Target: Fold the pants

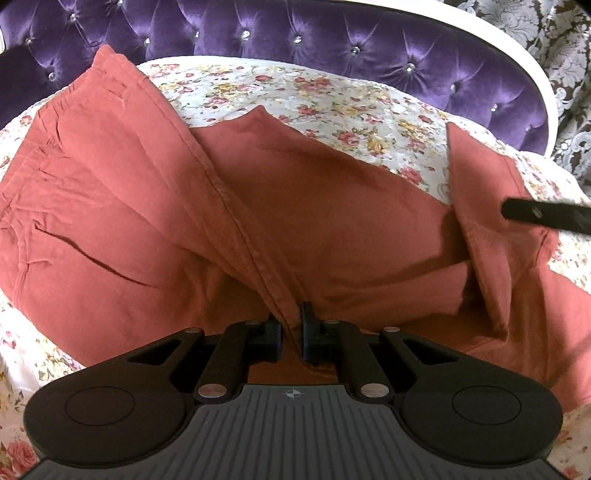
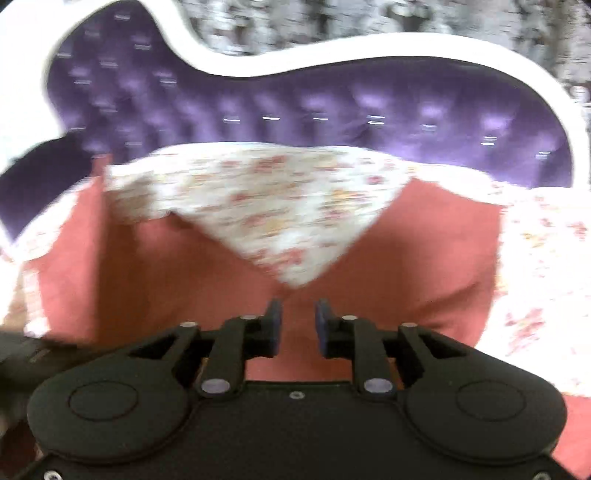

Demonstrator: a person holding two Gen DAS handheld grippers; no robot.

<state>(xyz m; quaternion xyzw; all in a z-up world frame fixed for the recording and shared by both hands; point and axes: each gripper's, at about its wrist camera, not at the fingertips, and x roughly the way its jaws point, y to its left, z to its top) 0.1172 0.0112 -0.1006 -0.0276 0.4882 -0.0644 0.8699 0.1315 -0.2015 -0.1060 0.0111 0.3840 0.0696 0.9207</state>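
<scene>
Pinching the pants (image 1: pixel 155 206) seam, left gripper (image 1: pixel 291 334) jaws narrow; right gripper (image 2: pixel 298 317) jaws part-open over blurred fabric, grip unclear.

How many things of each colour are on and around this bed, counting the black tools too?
Rust-red cotton pants: 1
Purple tufted velvet headboard: 1
White floral bedspread: 1
Black two-finger grippers: 2, left gripper and right gripper
Total: 5
</scene>
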